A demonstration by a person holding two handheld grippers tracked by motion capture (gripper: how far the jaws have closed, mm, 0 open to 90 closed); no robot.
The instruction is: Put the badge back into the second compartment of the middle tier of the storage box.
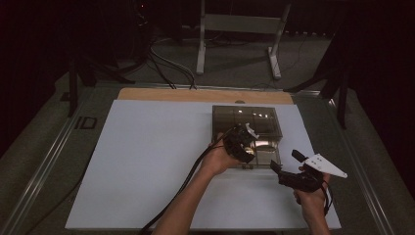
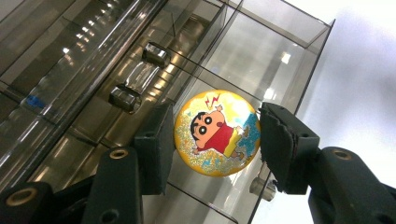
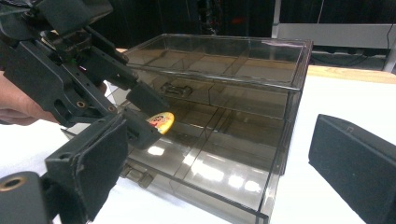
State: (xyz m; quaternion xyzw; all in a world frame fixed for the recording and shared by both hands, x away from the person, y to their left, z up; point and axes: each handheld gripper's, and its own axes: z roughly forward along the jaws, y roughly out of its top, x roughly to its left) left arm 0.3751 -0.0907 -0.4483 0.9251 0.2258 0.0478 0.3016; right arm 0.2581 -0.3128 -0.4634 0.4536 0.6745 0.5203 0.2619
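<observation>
A round yellow badge (image 2: 217, 133) with a cartoon child in a red shirt sits between the pads of my left gripper (image 1: 247, 142), which is shut on its edges. The badge (image 3: 161, 122) hangs tilted just above the pulled-out lower drawer (image 3: 210, 172) of a smoked clear drawer box (image 1: 247, 120). The drawer is split by dividers into compartments (image 2: 261, 60). My right gripper (image 1: 285, 160) stands open at the box's front right corner, a little off the table, with nothing held between its fingers (image 3: 102, 154).
The box stands at the back right of a white table sheet (image 1: 147, 161). A closed upper drawer with a small handle (image 3: 173, 88) lies above the open one. Metal frame legs (image 1: 200, 44) and cables lie on the floor beyond the table.
</observation>
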